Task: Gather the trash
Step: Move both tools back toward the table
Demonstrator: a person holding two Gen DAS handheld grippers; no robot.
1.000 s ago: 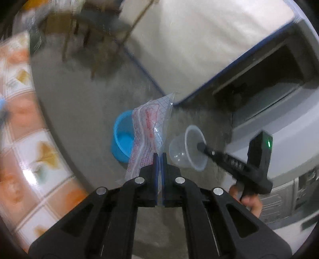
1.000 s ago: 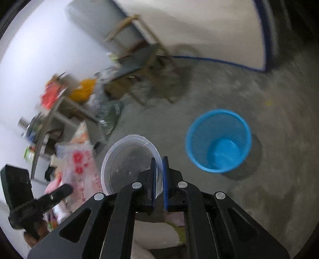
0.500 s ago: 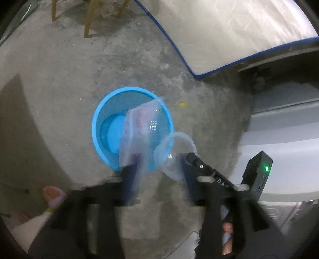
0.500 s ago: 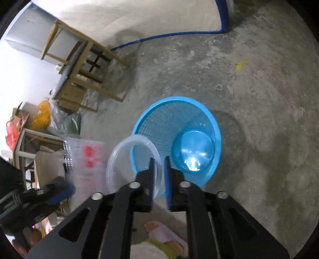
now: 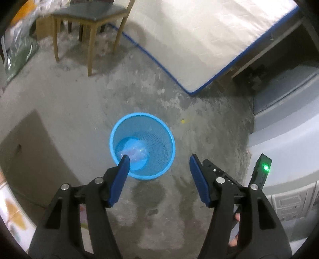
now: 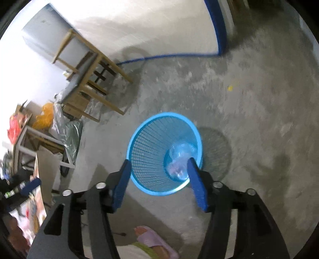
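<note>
Bare concrete floor [image 5: 83,103], patchy grey. Blue mesh bin [image 5: 159,165] stands upright on it. Inside, at the bottom: clear plastic bag [image 5: 135,152] and clear plastic cup [image 6: 180,151], lying together. Left claw [image 5: 158,162] above the bin, jaws spread wide, nothing between them. Right claw [image 6: 158,166] also above the bin, jaws spread, holding nothing. Wooden chair [image 5: 89,18] stands well apart from the bin, beside a white mattress [image 5: 199,35] with blue edging. Small yellow scrap [image 5: 182,120] on the floor near the bin.
</note>
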